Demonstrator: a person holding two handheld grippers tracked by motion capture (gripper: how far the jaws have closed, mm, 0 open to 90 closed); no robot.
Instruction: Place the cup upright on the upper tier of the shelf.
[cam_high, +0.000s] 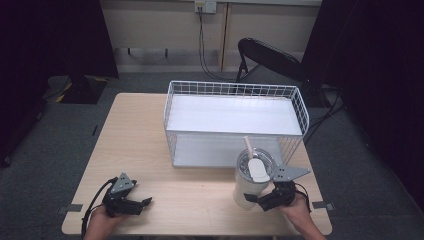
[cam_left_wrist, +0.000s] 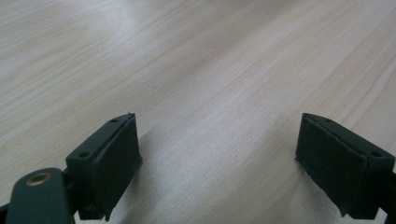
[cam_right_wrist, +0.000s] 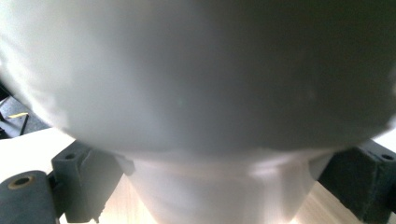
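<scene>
A light wooden table (cam_high: 145, 150) stood on grey carpet, seen from above. At the table's far side sat a white wire basket (cam_high: 235, 122), rectangular, with a white floor. Its front wall blurred into the floor, so the wires there were hard to pick out.

Just in front of the basket's right corner stood a white tumbler (cam_high: 251, 180), upright on the table. It had a clear lid and a pale straw (cam_high: 247, 145) rising from it. A white flap on the lid hid part of the opening, and whether anything was inside could not be seen.

The right gripper (cam_high: 265, 199) sat beside the tumbler's lower part, held by a hand (cam_high: 297, 206) coming in from the bottom edge, the forearm cut off by the frame. In the right gripper view the tumbler (cam_right_wrist: 205, 93) loomed very close and out of focus, its narrower base between the two black jaws. The jaws stood on either side of that base, but whether they pressed on it could not be made out.

The left gripper (cam_high: 140, 204) rested low near the table's front left corner, well apart from the tumbler, held by the other hand (cam_high: 102, 220), partly cut off. In the left gripper view (cam_left_wrist: 217, 163) its jaws stood wide apart with bare wood between them.

Behind the table, a dark folding chair (cam_high: 267, 57) and a hanging cable (cam_high: 202, 45) showed against a pale wall.
</scene>
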